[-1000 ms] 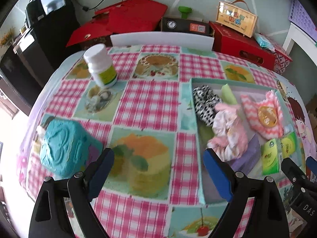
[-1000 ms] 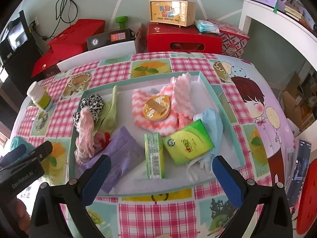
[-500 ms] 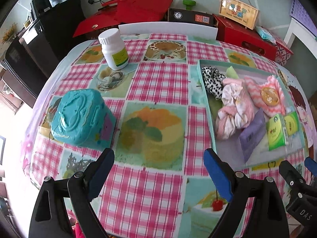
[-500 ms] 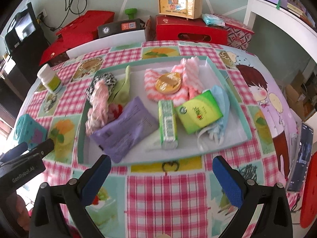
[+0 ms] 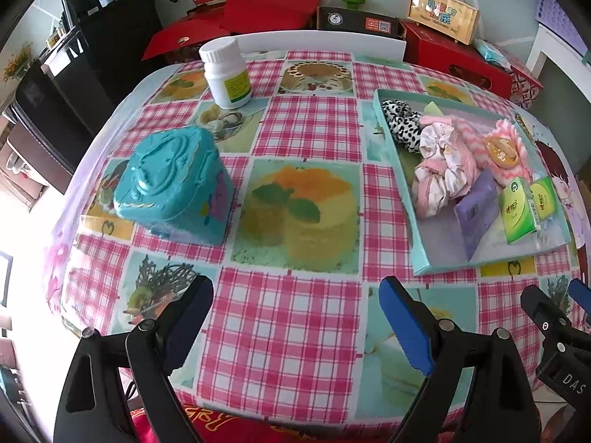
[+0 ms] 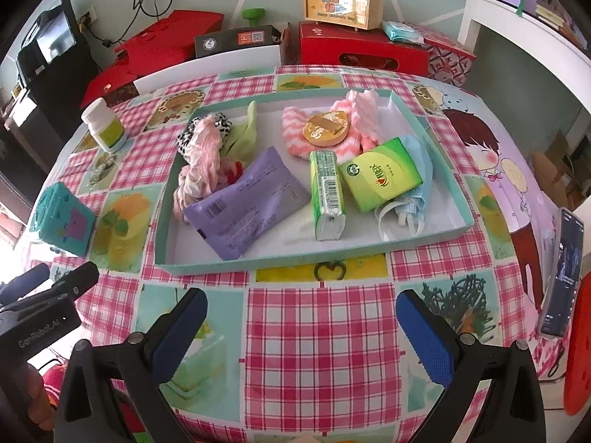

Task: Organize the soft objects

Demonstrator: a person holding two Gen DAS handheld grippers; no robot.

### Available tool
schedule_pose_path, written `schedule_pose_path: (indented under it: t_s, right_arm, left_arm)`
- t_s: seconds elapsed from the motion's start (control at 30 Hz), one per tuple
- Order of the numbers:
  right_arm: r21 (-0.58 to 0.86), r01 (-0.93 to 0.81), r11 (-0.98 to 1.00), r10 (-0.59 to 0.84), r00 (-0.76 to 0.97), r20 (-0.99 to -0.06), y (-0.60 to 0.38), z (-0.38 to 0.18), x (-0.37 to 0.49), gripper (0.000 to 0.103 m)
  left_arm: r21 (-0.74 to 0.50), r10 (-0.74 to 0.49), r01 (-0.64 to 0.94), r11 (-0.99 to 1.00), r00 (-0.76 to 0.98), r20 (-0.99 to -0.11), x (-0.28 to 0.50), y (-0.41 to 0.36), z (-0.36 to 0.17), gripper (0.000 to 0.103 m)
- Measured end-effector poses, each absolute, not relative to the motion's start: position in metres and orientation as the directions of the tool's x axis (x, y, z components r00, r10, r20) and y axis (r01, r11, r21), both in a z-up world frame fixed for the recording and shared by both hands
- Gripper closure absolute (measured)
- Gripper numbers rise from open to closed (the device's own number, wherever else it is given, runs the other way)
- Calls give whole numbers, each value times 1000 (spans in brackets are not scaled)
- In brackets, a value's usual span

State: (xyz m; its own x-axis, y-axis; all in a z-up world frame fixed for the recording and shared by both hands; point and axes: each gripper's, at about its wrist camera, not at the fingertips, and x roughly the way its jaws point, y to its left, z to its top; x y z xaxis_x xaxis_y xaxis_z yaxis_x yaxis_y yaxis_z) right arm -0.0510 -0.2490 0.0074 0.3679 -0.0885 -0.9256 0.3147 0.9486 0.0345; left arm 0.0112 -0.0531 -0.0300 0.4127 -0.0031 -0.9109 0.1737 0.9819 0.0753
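**A:** Inside the teal tray [image 6: 447,181], soft items logged: pink scrunchie [image 6: 205,147] over a leopard-print one [image 6: 184,136] at the far left corner; pink chevron cloth [image 6: 351,140] at the far side with a round gold piece [image 6: 325,129] resting on it; purple pouch [image 6: 247,199] lying flat at the near left; two green tissue packs [image 6: 380,179], one on edge just left of the other; blue face mask [image 6: 417,184] tucked under the right-hand pack.

**B:** Reading of that layout?

**A:** Judgement only: everything soft appears gathered into the tray, and the hard things stand outside it. White pill bottle [image 5: 225,74] and teal plastic case [image 5: 173,184] both sit left of the tray on the table [image 5: 295,313], well apart from it.

**B:** Tools?

**A:** Left hand-held gripper [image 5: 295,306]: jaws spread wide, nothing between them, over bare tablecloth near-left of the tray. Right hand-held gripper [image 6: 301,317]: same, wide apart and empty, centred before the tray's near rim. Neither touches anything. Likely task is at or near its end; cannot confirm.

**B:** View differences?

**A:** Right wrist view shows the mask, the light green cloth [image 6: 243,133] beside the scrunchies, and a phone [image 6: 561,269] propped right of the tray; left wrist view misses the mask and phone. Left wrist view gives the case's embossed lid and the bottle clearly; in the right one they are small, at the left margin.
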Motion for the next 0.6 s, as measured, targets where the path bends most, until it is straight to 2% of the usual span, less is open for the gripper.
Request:
schedule_pose_path:
  t_s: [0.6]
  right_arm:
    - [0,265,964,-107,392,-914,-226,3,-55,0]
  left_arm:
    - [60,-7,141,988,429,-904,5,-32,-45,12]
